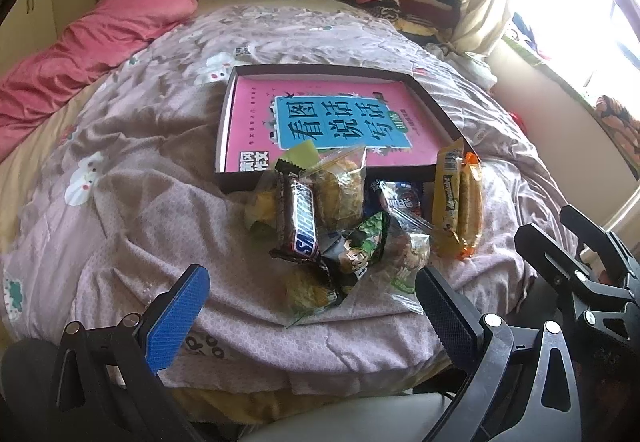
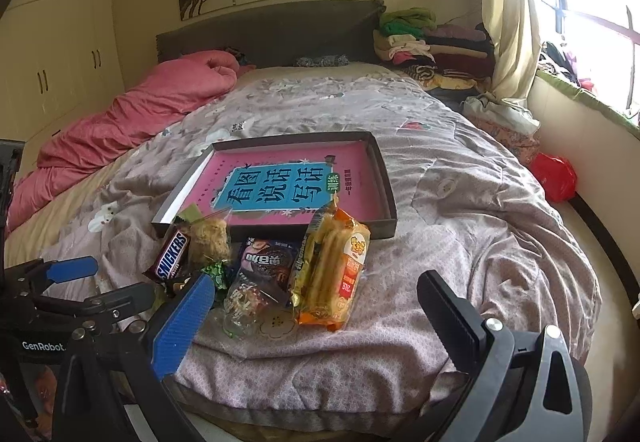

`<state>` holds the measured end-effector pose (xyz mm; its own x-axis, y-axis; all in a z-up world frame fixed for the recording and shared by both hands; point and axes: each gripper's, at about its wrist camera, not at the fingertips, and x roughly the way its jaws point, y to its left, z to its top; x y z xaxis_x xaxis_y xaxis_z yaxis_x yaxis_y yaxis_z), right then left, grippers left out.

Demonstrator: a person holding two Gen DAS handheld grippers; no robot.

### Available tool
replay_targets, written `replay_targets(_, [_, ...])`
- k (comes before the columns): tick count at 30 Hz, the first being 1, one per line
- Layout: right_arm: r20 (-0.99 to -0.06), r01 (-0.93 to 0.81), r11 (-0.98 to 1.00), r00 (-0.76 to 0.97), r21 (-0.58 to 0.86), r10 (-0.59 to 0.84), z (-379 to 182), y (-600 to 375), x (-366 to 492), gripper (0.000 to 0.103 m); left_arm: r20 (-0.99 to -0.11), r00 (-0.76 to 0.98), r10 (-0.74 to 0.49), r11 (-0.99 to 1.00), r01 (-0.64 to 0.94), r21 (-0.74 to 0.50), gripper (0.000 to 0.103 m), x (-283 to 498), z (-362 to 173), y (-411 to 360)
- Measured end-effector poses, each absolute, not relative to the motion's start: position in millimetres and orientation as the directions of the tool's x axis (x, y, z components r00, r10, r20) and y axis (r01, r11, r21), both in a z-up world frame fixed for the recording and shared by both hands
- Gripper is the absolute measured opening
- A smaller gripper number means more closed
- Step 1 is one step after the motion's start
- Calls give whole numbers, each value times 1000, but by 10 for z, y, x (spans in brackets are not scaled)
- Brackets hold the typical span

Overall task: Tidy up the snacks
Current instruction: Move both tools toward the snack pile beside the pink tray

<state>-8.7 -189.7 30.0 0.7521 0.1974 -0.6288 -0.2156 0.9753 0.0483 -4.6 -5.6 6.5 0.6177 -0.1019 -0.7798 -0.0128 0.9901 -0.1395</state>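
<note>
Left gripper (image 1: 312, 306) hangs low over the near edge of the bed (image 1: 120, 202), fingers spread wide, nothing between them. Dead ahead at twelve o'clock sits the snack pile (image 1: 352, 226), heaped on the quilt. The Snickers bar (image 1: 298, 218) lies on top at the pile's eleven o'clock, a clear-wrapped pastry (image 1: 340, 190) just beside it at one o'clock, and a green cartoon packet (image 1: 356, 254) touching the bar's near end. Out at three o'clock of the pile, the orange biscuit pack (image 1: 458, 202) stands on edge, leaning at the tray corner.

Right gripper (image 2: 316, 302) is likewise spread apart and empty, hovering near the same heap; its blue finger (image 2: 180, 326) overlaps the pile's near left edge in view. A dark Oreo-style packet (image 2: 268, 262) lies at twelve o'clock, between the Snickers and the biscuit pack.

Beyond the pile, the shallow dark tray (image 2: 390, 198) rests on the quilt, a pink book (image 2: 280, 186) lying flat inside it. Further out at ten o'clock, a pink duvet (image 2: 140, 110); at one o'clock, folded clothes (image 2: 432, 42) stacked by the headboard.
</note>
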Motion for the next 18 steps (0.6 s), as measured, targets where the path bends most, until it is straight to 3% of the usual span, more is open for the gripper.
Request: replay_targets(18, [-632, -214, 976, 750, 51, 197, 290, -1909, -77, 102, -783, 613, -105, 989, -16, -145, 102, -41, 46, -54])
